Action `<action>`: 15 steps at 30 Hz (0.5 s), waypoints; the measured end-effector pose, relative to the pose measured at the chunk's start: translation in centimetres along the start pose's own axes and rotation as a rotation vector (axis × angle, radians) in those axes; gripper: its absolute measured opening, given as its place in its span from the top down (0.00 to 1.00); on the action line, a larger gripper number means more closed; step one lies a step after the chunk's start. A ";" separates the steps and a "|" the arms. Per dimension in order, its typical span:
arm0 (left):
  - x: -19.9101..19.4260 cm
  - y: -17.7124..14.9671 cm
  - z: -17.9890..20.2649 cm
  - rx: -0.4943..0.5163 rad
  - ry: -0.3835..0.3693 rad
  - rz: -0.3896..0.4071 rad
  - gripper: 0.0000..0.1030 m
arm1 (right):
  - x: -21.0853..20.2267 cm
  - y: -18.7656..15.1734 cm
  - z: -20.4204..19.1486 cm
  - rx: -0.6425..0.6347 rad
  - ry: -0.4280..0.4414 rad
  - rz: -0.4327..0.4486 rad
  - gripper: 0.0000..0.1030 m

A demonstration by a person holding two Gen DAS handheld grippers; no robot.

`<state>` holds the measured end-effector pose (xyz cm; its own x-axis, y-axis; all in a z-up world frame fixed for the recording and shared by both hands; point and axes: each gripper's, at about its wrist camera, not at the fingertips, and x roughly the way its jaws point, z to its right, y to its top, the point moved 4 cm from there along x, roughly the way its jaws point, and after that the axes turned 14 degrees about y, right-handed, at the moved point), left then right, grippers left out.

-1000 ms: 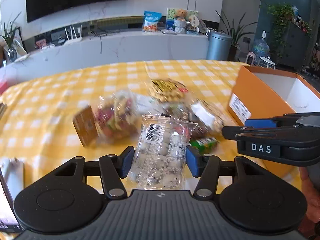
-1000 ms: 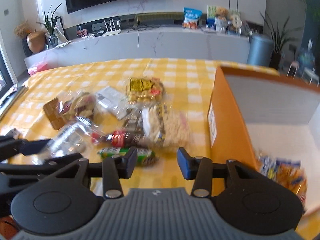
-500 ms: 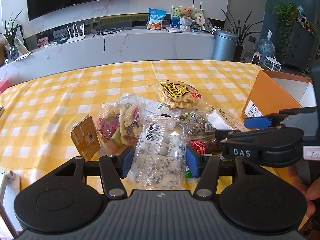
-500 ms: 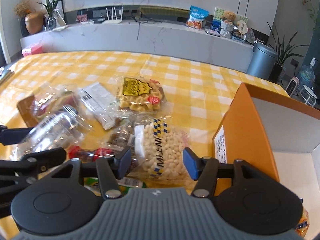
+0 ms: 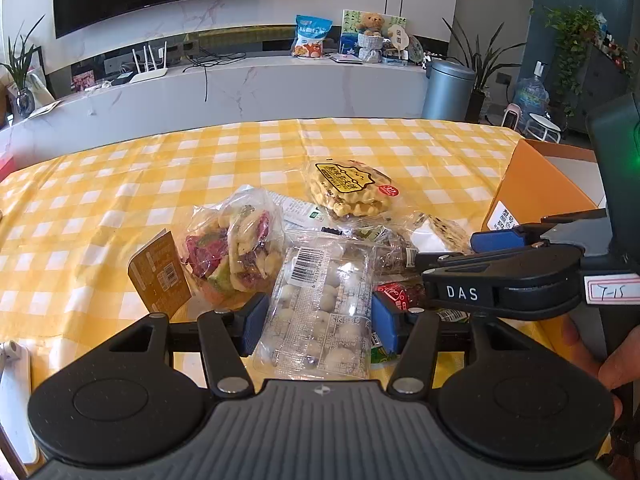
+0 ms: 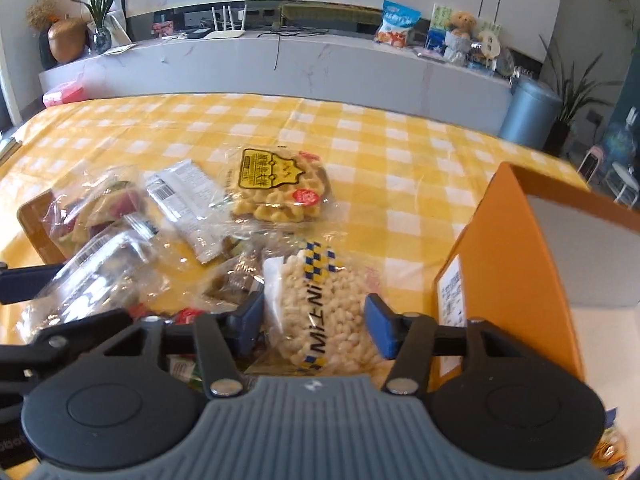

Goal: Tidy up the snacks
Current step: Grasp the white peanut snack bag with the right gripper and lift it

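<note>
My left gripper (image 5: 320, 326) is shut on a clear pack of white balls (image 5: 320, 304), held just above the snack pile. My right gripper (image 6: 316, 324) is down over a puffed rice pack (image 6: 320, 312) lying on the yellow checked table. That pack sits between the blue pads while the jaws are closing, and no firm squeeze shows. In the left wrist view the right gripper (image 5: 444, 252) comes in from the right, beside the held pack. An open orange box (image 6: 504, 264) stands to the right of the pile.
The pile also holds a waffle pack (image 5: 350, 192), a bag of mixed dried fruit (image 5: 236, 248), a brown packet (image 5: 160, 276), a red packet (image 5: 394, 292) and a white wrapper (image 6: 184, 204). A hand (image 5: 600, 360) grips the right tool. A snack lies in the box's near corner (image 6: 612, 448).
The right gripper swung left from the orange box to the puffed rice pack and its jaws spread around it. The left gripper kept its grip on the white-ball pack and barely shifted.
</note>
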<state>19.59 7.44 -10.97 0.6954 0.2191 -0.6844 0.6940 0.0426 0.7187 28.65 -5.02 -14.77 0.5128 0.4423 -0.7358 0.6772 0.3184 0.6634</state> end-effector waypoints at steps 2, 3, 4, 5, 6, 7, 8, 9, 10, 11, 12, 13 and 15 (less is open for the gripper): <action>-0.1 0.0 0.0 0.001 0.001 0.000 0.38 | 0.0 0.0 -0.1 0.002 0.000 0.000 0.49; -0.1 0.0 0.0 0.001 0.001 0.000 0.38 | -0.1 0.0 -0.1 -0.005 -0.002 -0.001 0.51; -0.2 0.0 0.0 0.000 0.000 0.001 0.38 | -0.3 0.0 -0.3 -0.015 -0.005 0.005 0.61; -0.2 0.0 -0.1 -0.001 0.001 0.002 0.38 | -0.7 0.1 -0.6 -0.037 -0.018 0.024 0.63; -0.4 0.0 -0.1 -0.003 0.002 0.004 0.38 | -1.1 0.2 -0.9 -0.062 -0.036 0.036 0.69; -0.5 0.1 -0.1 -0.005 0.002 0.006 0.38 | -1.4 0.4 -1.2 -0.083 -0.048 0.046 0.70; -0.6 0.1 -0.1 -0.006 0.002 0.008 0.38 | -1.5 0.5 -1.1 -0.082 -0.037 0.042 0.70; -0.8 0.1 -0.1 -0.008 0.002 0.011 0.38 | -1.6 0.5 -1.0 -0.072 -0.034 0.038 0.71; -1.0 0.1 -0.1 -0.009 0.003 0.014 0.38 | -1.8 0.6 -0.9 -0.073 -0.040 0.043 0.75; -1.3 0.1 -0.1 -0.010 0.004 0.017 0.38 | -2.1 0.6 -0.9 -0.084 -0.055 0.056 0.76; -1.5 0.0 -0.1 -0.011 0.006 0.021 0.38 | -2.5 0.7 -0.9 -0.089 -0.062 0.064 0.76; -1.7 0.0 -0.2 -0.013 0.007 0.024 0.38 | -2.9 0.8 -0.8 -0.084 -0.056 0.071 0.77; -2.2 0.1 -0.2 -0.017 0.010 0.030 0.38 | -3.7 0.9 -0.8 -0.080 -0.045 0.078 0.78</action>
<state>18.03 7.17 -9.36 0.7139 0.2304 -0.6612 0.6695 0.0522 0.7410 26.91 -5.66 -11.35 0.5868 0.4313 -0.6853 0.5909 0.3506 0.7266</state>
